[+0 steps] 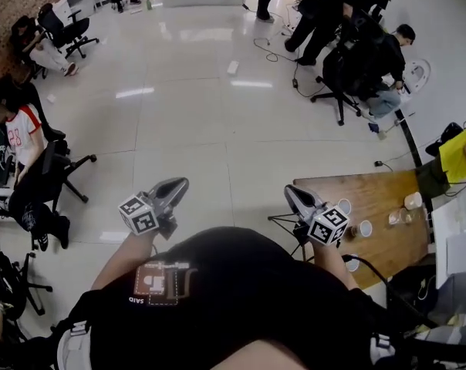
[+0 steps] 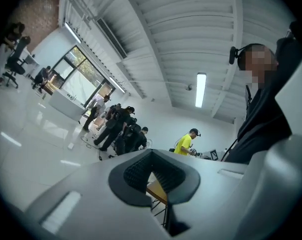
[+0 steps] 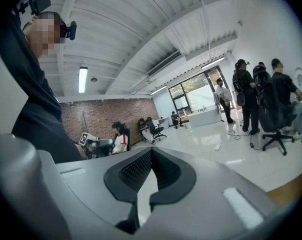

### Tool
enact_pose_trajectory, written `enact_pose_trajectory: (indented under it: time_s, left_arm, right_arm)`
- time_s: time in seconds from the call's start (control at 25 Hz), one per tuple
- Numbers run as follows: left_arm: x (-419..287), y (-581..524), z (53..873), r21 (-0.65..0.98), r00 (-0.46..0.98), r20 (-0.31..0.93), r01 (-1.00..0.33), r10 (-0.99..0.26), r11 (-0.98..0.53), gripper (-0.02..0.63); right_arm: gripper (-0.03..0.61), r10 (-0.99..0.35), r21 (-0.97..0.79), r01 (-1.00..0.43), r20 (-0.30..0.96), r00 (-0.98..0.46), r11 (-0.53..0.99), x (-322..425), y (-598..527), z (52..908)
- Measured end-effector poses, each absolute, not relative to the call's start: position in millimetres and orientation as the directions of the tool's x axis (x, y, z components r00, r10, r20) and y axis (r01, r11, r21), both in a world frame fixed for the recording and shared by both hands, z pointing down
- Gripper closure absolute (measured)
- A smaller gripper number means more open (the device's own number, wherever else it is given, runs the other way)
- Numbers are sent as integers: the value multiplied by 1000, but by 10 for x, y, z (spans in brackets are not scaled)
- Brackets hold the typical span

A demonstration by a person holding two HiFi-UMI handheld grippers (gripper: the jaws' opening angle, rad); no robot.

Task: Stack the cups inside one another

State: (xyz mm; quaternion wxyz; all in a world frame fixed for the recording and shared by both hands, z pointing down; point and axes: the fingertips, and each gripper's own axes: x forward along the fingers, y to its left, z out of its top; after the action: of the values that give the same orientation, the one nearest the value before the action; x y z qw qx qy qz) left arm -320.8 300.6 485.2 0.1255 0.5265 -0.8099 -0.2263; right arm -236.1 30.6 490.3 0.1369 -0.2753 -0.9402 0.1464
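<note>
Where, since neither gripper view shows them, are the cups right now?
In the head view, the cups stand scattered on the wooden table at the right side of the picture, just to the right of the right gripper.

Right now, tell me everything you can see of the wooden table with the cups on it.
The wooden table sits at the head view's right, on the glossy white floor. Its top is flat, brown, wood-grained and roughly rectangular, seen from above. Several small cups stand apart from one another on it, some white, some clear. Its near end runs into dark clutter and cannot be followed.
</note>
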Motion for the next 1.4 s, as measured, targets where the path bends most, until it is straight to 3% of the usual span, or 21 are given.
enact_pose_trajectory:
  time_s: [0.24, 0.4, 0.56, 0.76, 1.0, 1.24, 1.4]
  left_arm:
    - [-3189, 2929, 4781, 489, -492, -25, -766, -870, 418, 612]
    - [-3262, 2918, 4755, 460, -456, -17, -794, -890, 398, 612]
    - [-3337, 2430, 4696, 459, -343, -23, -838, -939, 295, 612]
    - [-3201, 1217, 4668, 440, -38, -5, -897, -999, 32, 612]
    - [-3137, -57, 4691, 445, 285, 9, -859, -959, -251, 612]
    - [-2830, -1248, 4882, 491, 653, -9, -657, -757, -572, 612]
    - [-2478, -1657, 4964, 492, 793, -12, -526, -609, -694, 612]
  right_arm:
    - [565, 623, -349, 544, 174, -762, 763, -2548, 198, 4941]
    - [565, 616, -336, 541, 180, -767, 771, -2467, 254, 4927]
    - [565, 516, -337, 443, 169, -840, 831, -2189, -88, 4871]
    - [565, 269, -360, 208, 130, -954, 910, -1537, -822, 4799]
    - [565, -98, -362, -155, 173, -980, 919, -736, -1578, 4901]
    - [565, -547, -356, -582, 206, -812, 731, 191, -1814, 4853]
    - [565, -727, -338, -755, 234, -646, 562, 739, -1640, 4963]
